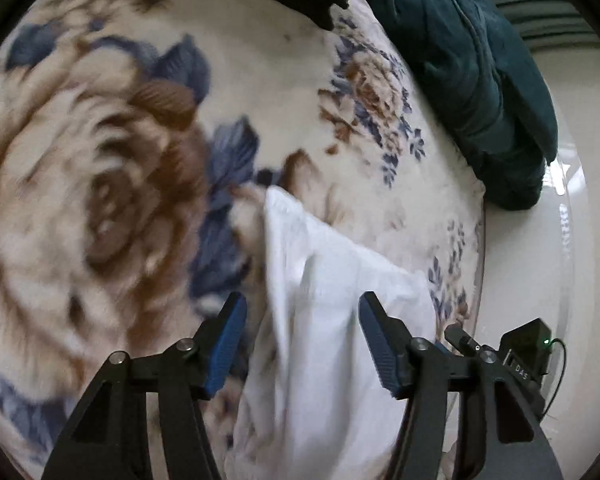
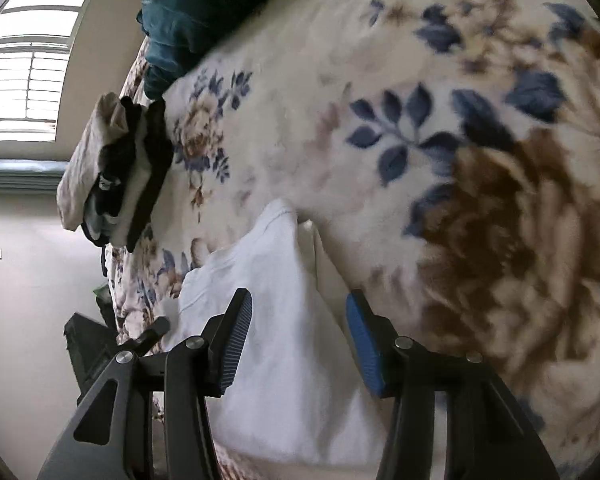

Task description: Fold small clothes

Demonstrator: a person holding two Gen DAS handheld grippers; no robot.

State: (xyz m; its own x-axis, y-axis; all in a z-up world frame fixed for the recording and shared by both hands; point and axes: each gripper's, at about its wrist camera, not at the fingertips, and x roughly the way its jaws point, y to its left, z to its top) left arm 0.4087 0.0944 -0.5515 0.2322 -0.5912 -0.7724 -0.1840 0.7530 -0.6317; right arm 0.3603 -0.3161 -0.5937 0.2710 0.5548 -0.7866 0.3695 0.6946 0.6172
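Observation:
A small white garment (image 1: 324, 320) lies crumpled on a floral blanket (image 1: 100, 200). My left gripper (image 1: 302, 320) is open, its blue-padded fingers (image 1: 228, 340) to either side of the white cloth, just above it. In the right wrist view the same white garment (image 2: 276, 320) lies under my right gripper (image 2: 298, 320), which is open with the cloth between its fingers (image 2: 236, 340). Neither gripper pinches the cloth. The other gripper's black body shows at the right edge of the left wrist view (image 1: 520, 352) and at the left in the right wrist view (image 2: 96, 344).
A dark teal garment (image 1: 472, 80) is heaped at the blanket's far edge; it also shows in the right wrist view (image 2: 196, 12). A pile of beige, black and white small clothes (image 2: 116, 168) sits at the bed's edge. A window (image 2: 28, 52) and pale wall lie beyond.

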